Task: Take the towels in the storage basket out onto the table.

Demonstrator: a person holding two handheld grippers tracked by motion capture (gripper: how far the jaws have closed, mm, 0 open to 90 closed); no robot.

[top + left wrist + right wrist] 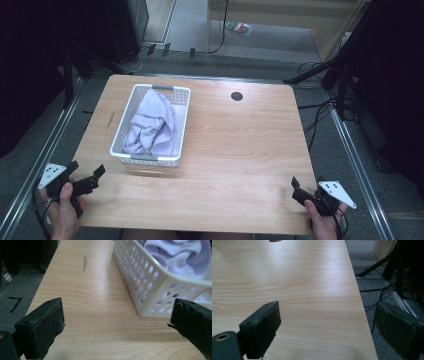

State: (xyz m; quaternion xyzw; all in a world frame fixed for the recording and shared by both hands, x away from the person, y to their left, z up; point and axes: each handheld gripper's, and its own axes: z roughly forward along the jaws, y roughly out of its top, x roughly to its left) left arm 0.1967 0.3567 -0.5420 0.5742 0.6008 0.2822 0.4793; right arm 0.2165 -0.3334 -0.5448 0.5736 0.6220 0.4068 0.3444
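A white perforated basket (125, 129) stands on the left half of the wooden table (235, 150), and a crumpled lavender cloth (151, 125) lies inside it. My left gripper (87, 174) rests at the table's near left corner, open, with nothing between its jaws. In the left gripper view the basket (150, 282) and the cloth (175, 255) lie just ahead to the right of the left gripper (117, 317). My right gripper (306, 186) sits at the near right corner, open and empty. The right gripper (327, 322) straddles the table's right edge in its own view.
A dark round grommet hole (237, 96) sits near the table's far edge. Cables (320, 115) and black stand legs (310, 75) lie on the grey floor to the right. A metal rail (357, 165) runs along each side of the table.
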